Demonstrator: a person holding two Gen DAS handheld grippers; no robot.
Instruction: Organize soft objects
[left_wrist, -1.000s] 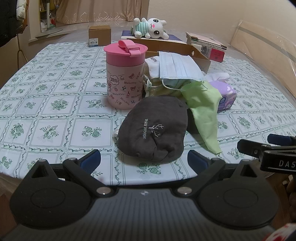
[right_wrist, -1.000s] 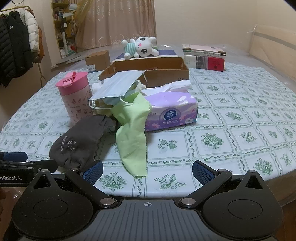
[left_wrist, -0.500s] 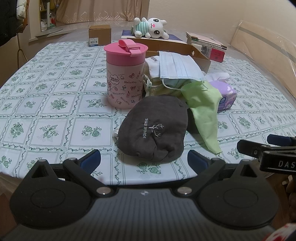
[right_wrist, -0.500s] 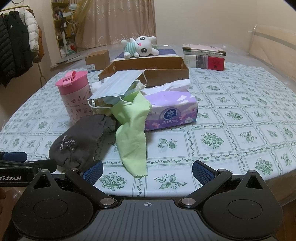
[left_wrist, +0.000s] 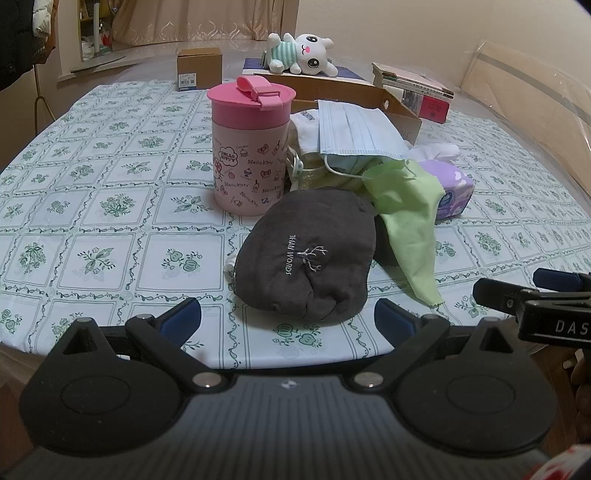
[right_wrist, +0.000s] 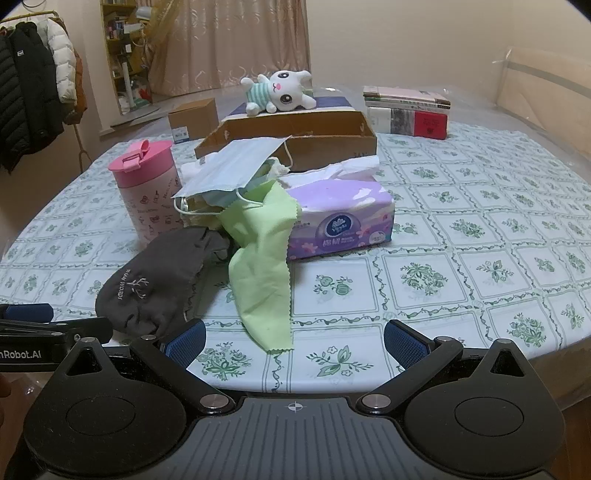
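Note:
A dark grey sleep mask (left_wrist: 306, 258) lies near the table's front edge, also in the right wrist view (right_wrist: 155, 280). A green cloth (left_wrist: 410, 218) (right_wrist: 264, 254) drapes from a pile beside it. A blue face mask (left_wrist: 354, 129) (right_wrist: 236, 164) tops the pile. A purple tissue pack (right_wrist: 340, 218) (left_wrist: 452, 194) lies to the right. A plush bunny (left_wrist: 301, 51) (right_wrist: 277, 92) rests behind an open cardboard box (right_wrist: 295, 136). My left gripper (left_wrist: 286, 317) is open just before the sleep mask. My right gripper (right_wrist: 293, 341) is open at the table edge, empty.
A pink lidded cup (left_wrist: 249, 146) (right_wrist: 146, 186) stands left of the pile. A small brown box (left_wrist: 199, 72) and stacked books (right_wrist: 406, 110) sit at the back. The patterned tablecloth (right_wrist: 480, 229) covers the table. Coats (right_wrist: 29, 96) hang at the left.

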